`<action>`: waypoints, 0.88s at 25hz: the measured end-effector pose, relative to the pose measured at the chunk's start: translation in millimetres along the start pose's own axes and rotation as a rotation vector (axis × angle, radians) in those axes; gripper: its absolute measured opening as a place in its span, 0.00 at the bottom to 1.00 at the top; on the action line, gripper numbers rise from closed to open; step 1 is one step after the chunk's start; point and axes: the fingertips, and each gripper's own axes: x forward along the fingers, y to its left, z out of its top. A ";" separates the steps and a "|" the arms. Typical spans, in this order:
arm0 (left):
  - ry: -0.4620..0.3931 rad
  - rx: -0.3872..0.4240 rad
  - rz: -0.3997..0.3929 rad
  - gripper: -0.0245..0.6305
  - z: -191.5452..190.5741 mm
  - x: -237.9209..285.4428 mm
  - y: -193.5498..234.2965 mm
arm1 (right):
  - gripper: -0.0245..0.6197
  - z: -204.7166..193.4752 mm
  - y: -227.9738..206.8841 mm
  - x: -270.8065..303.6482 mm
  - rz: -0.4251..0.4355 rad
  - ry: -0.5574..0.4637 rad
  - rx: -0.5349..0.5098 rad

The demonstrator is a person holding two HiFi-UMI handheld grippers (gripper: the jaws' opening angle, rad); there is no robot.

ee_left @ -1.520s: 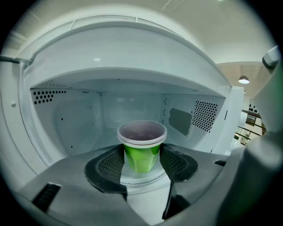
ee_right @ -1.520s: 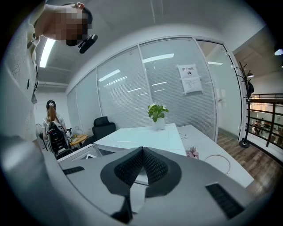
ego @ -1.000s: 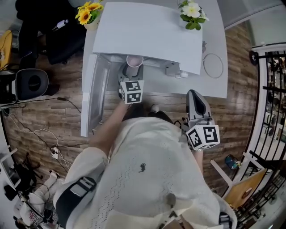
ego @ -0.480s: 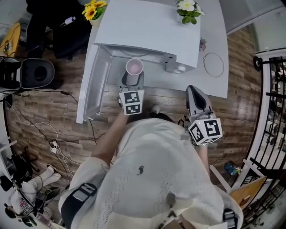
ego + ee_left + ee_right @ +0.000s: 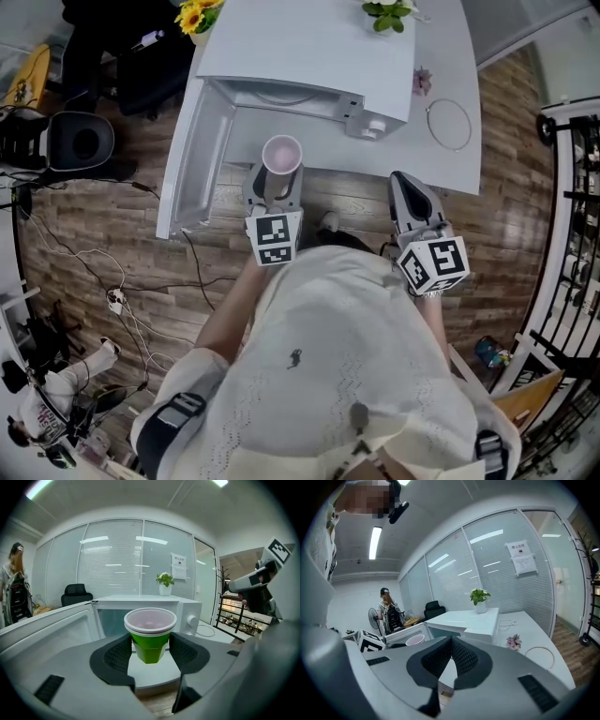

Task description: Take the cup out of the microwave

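Note:
A green cup [image 5: 149,641] with a white rim and pinkish inside sits upright between the pads of my left gripper [image 5: 150,654], which is shut on it. In the head view the cup [image 5: 281,157] is held out in front of the white microwave [image 5: 309,52], over the table's front edge. The microwave's door [image 5: 190,155] hangs open to the left. My right gripper [image 5: 412,208] hovers off to the right in front of the table, its jaws [image 5: 449,660] shut with nothing between them.
A white table [image 5: 441,56] carries the microwave, yellow flowers [image 5: 194,14], a potted plant [image 5: 479,600], a small pink flower [image 5: 514,642] and a looped white cable [image 5: 448,124]. An office chair [image 5: 75,594] and a person with a backpack [image 5: 15,595] stand at the left. Cables lie on the wooden floor.
My left gripper has drawn the cup out of the microwave's mouth, back toward me and upward. The right gripper has shifted slightly.

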 end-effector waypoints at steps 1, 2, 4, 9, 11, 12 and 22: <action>-0.001 -0.002 0.000 0.46 -0.5 -7.5 -5.0 | 0.05 -1.9 0.6 -4.6 0.007 0.000 -0.003; -0.003 -0.005 -0.003 0.46 -1.0 -14.3 -9.4 | 0.05 -3.8 1.5 -8.1 0.014 0.001 -0.006; -0.006 -0.008 -0.010 0.46 -1.5 -25.8 -16.1 | 0.05 -7.6 4.4 -12.4 0.029 0.005 -0.011; -0.019 -0.004 -0.004 0.46 -1.4 -48.0 -23.1 | 0.05 -14.9 13.9 -18.0 0.068 0.018 -0.025; -0.020 -0.009 0.005 0.46 -3.1 -56.1 -25.4 | 0.05 -18.2 17.1 -20.7 0.082 0.024 -0.030; -0.021 -0.008 0.009 0.46 -4.1 -60.0 -27.1 | 0.05 -19.9 18.3 -22.2 0.088 0.027 -0.032; -0.033 -0.011 0.022 0.46 -7.5 -82.9 -40.6 | 0.05 -28.3 26.7 -34.8 0.111 0.026 -0.044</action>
